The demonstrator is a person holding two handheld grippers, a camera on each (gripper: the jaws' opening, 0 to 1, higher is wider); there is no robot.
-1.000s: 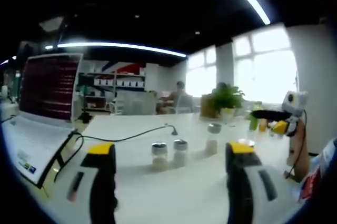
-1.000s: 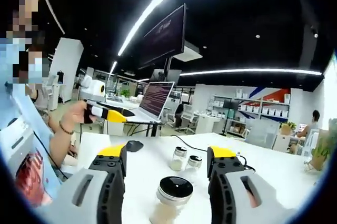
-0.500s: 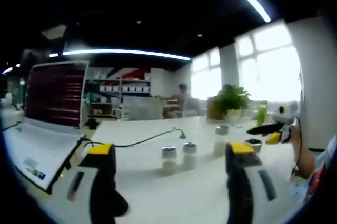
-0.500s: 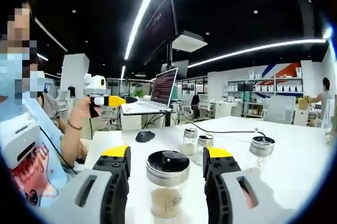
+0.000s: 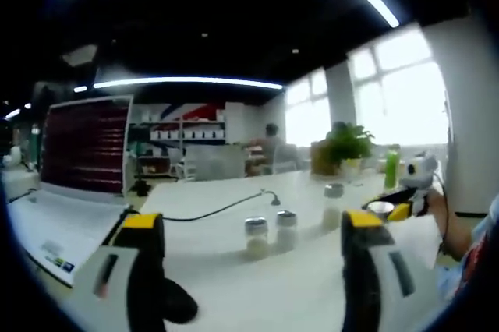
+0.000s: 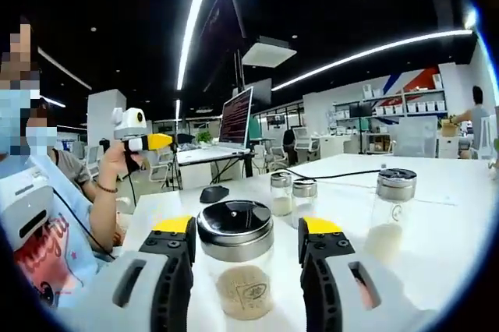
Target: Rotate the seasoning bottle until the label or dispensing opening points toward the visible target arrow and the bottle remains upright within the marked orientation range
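A glass seasoning bottle (image 6: 235, 270) with a black and silver lid stands upright on the white table (image 6: 437, 192), pale powder in its lower half. My right gripper (image 6: 246, 227) is open, one jaw on each side of the bottle, with a small gap showing at the right jaw. In the left gripper view the same bottle (image 5: 380, 209) sits at the tip of the right gripper (image 5: 404, 196), which a hand holds. My left gripper (image 5: 253, 220) is open and holds nothing, well back from the bottles. It also appears as the raised left gripper (image 6: 146, 143).
Two small jars (image 6: 281, 194) (image 6: 304, 199) stand side by side mid-table and a taller jar (image 6: 389, 213) to the right. A laptop (image 5: 74, 168), a black cable (image 5: 210, 209) and a mouse (image 6: 214, 192) lie toward the far side. A person (image 6: 47, 192) stands at the table's edge.
My right gripper has moved in on the bottle, which now stands larger and deeper between the jaws. The left gripper's view has swung slightly; its jaws stay apart.
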